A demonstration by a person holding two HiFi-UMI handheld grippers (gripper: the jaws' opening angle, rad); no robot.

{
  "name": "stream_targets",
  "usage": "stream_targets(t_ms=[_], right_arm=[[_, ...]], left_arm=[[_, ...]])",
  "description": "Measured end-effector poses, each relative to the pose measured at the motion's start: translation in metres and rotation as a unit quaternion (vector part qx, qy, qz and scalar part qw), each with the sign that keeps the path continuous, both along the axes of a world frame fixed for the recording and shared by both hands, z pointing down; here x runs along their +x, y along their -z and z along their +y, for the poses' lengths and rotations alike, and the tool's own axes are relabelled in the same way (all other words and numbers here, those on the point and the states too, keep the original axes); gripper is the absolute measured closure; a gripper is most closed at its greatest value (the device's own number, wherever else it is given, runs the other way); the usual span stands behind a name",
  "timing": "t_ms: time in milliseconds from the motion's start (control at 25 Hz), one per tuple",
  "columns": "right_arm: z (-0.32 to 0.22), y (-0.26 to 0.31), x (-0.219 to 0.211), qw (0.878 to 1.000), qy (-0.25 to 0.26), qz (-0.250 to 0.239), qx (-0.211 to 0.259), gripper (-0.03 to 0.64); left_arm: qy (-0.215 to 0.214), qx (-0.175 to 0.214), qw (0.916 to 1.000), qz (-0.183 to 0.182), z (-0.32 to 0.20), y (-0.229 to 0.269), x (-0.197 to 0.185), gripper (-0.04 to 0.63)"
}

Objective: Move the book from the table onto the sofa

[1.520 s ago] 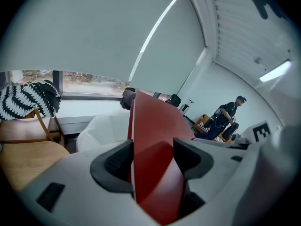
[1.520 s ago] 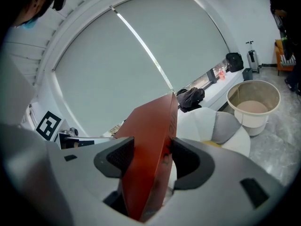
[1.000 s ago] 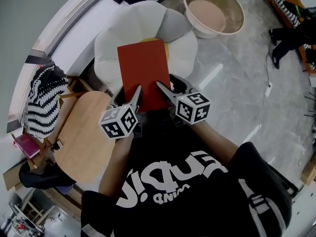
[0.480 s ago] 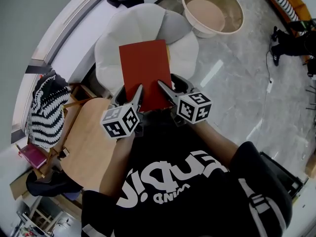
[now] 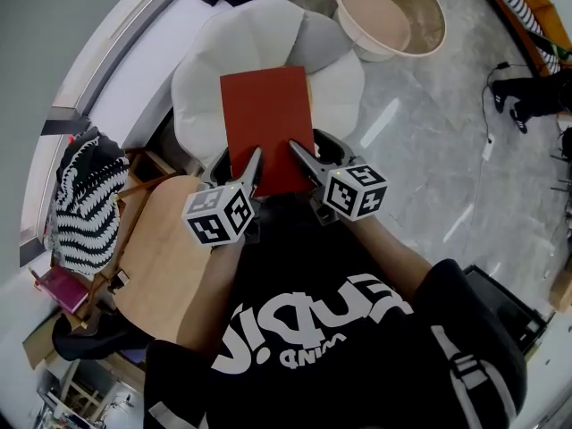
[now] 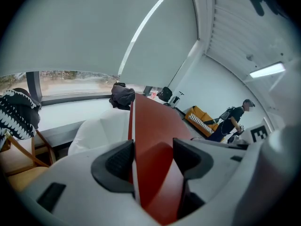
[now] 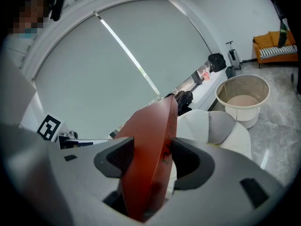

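Biggest thing here is the grey marble floor (image 5: 429, 177), filling the right side of the head view. Next is the person's black shirt (image 5: 340, 329) with white lettering, which takes up the bottom middle.

Top centre is the sofa (image 5: 259, 43), a puffy white flower-shaped one with a grey petal on its right. Lower left of it sits a round wooden table (image 5: 152, 248) with a bare top. In the upper right corner there's a beige tub (image 5: 391, 12) on the floor. At the left edge is a black-and-white striped cushion (image 5: 85, 186) on a wooden chair.

The book (image 5: 266, 123) is plain red with a hard cover, and it's right in the middle of the frame. It's off the table and overlaps the sofa's seat. Its near short edge points back toward the person. I honestly can't tell if the far end is resting on the cushion or just above it.

Both grippers have that near edge. The left gripper (image 5: 246, 172) is pinched on the book's lower left corner. In its own view the dark pads sit either side of the cover with the book edge-on between them. The right gripper (image 5: 304, 157) is clamped on the lower right corner in the same way, jaws narrow and tight on the red board. The two marker cubes sit side by side just below the book.
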State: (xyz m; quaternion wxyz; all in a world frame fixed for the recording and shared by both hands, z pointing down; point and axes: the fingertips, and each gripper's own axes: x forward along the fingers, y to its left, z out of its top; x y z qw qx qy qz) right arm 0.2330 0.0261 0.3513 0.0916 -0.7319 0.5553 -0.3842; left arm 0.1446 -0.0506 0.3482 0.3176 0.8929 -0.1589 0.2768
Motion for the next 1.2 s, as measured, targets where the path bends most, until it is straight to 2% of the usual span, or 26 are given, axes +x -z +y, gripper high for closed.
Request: stream_targets(t_ms=[640, 1200], right_arm=[[-0.012, -0.035, 0.059, 1.0, -0.003, -0.015, -0.013, 0.368], [-0.031, -0.072, 0.085, 0.999, 0.013, -0.021, -0.031, 0.368]], left_arm=[[0.017, -0.019, 0.9996, -0.012, -0.012, -0.036, 0.058, 0.324], [0.03, -0.034, 0.9987, -0.022, -0.029, -0.073, 0.082, 0.324]])
